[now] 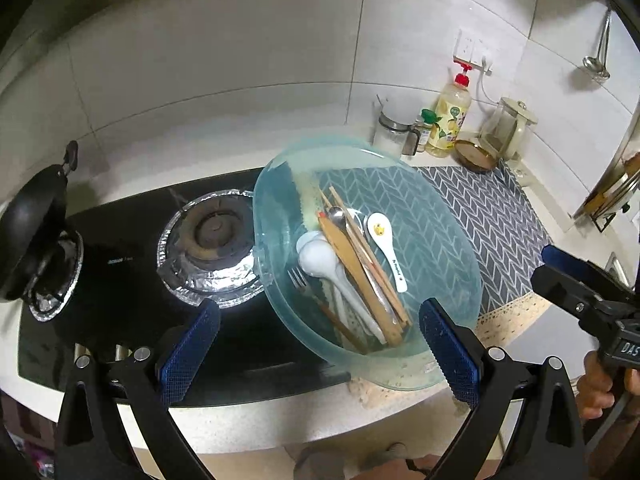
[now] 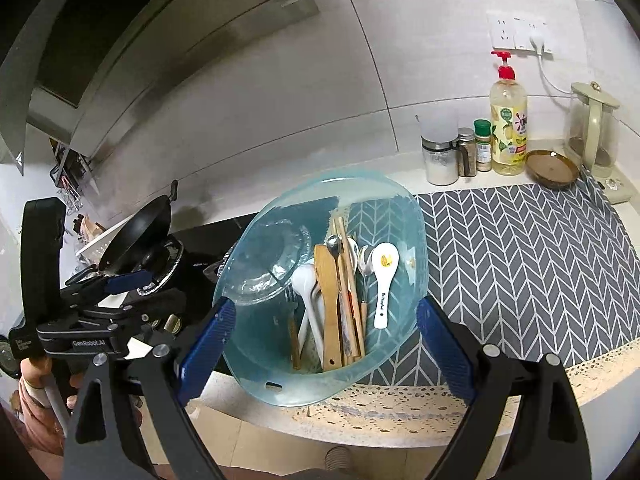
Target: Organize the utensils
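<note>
A clear blue-green plastic basin (image 1: 448, 240) (image 2: 248, 344) sits on the counter, partly over the stove edge. It holds a white ceramic spoon with a yellow duck (image 1: 387, 245) (image 2: 384, 280), plain white spoons (image 1: 320, 258) (image 2: 306, 284), a wooden spatula (image 1: 352, 272) (image 2: 329, 300), chopsticks (image 1: 362, 240) (image 2: 350, 280), metal spoons (image 2: 333, 245) and a fork (image 1: 298, 278). My left gripper (image 1: 320, 356) is open and empty, just in front of the basin. My right gripper (image 2: 324, 356) is open and empty at the basin's near rim.
A black gas stove (image 1: 120, 248) with foil-lined burners (image 1: 208, 252) lies left, a black pan (image 1: 32, 220) on it. A grey herringbone mat (image 2: 520, 264) covers the counter right. Jars (image 2: 440, 156), soap bottle (image 2: 508, 120), brown dish (image 2: 552, 168) and kettle (image 2: 592, 128) stand at the wall.
</note>
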Tool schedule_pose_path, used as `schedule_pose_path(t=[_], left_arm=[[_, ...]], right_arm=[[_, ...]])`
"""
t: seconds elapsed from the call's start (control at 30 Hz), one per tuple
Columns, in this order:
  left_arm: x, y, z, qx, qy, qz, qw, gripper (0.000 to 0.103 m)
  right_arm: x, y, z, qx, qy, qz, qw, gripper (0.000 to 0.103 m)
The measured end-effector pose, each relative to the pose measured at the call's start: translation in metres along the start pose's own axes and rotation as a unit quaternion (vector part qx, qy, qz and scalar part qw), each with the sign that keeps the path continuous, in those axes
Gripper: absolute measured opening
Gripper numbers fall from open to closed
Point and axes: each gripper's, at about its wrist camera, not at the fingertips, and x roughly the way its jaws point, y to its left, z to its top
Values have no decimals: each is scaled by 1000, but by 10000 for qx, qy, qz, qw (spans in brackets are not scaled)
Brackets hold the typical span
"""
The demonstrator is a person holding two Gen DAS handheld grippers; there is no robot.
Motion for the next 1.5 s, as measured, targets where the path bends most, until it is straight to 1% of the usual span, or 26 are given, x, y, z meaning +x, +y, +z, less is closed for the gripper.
schedule_pose_path(t=[0.23, 0.5, 0.7, 0.93, 1.1, 1.5], left_arm=[[0, -4, 2, 47, 28, -42, 10000, 99], [4, -8, 1, 38, 97, -64, 9999, 99], [7, -12, 0, -8, 145, -59, 9999, 99], [11, -13, -1, -39, 216, -25, 9998, 99], [13, -13, 0, -44, 236, -82, 9997, 99], [14, -17, 1, -33, 269, -81, 9996, 99]], right_arm=[[8, -1, -1, -14, 142, -87, 9999, 89], [15, -5, -2, 14, 278, -46, 9996, 89], [21, -7, -3, 42, 416, -171, 9990, 89], [24, -16, -4, 301, 597, -260, 9974, 89], [25, -18, -4, 290, 613, -267, 9973, 89], [23, -13, -2, 149, 614, -246, 9977, 89]])
